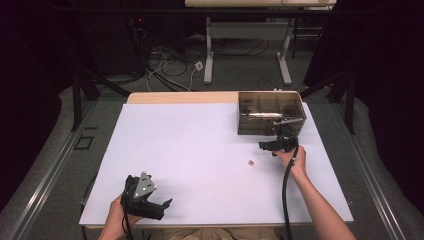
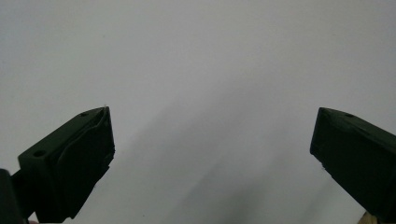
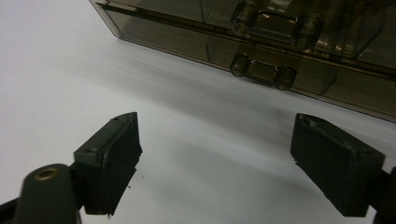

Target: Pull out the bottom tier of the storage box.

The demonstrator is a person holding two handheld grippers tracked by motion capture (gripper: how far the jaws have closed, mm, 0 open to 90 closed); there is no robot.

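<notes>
Nearby, both grippers, left gripper point(image 1: 167, 203) and right gripper point(image 1: 261, 145), gape empty; the rigid smoky plastic organizer box point(image 1: 270, 113) looks light, perhaps slippery—grip its rim.

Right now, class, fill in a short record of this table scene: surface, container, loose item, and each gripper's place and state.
surface: white table top
container: smoky clear compartment box, far right
loose item: small brownish piece, too small to identify
left gripper: near left edge, open, nothing between its jaws
right gripper: just in front of the box, open, nothing between its jaws
</notes>
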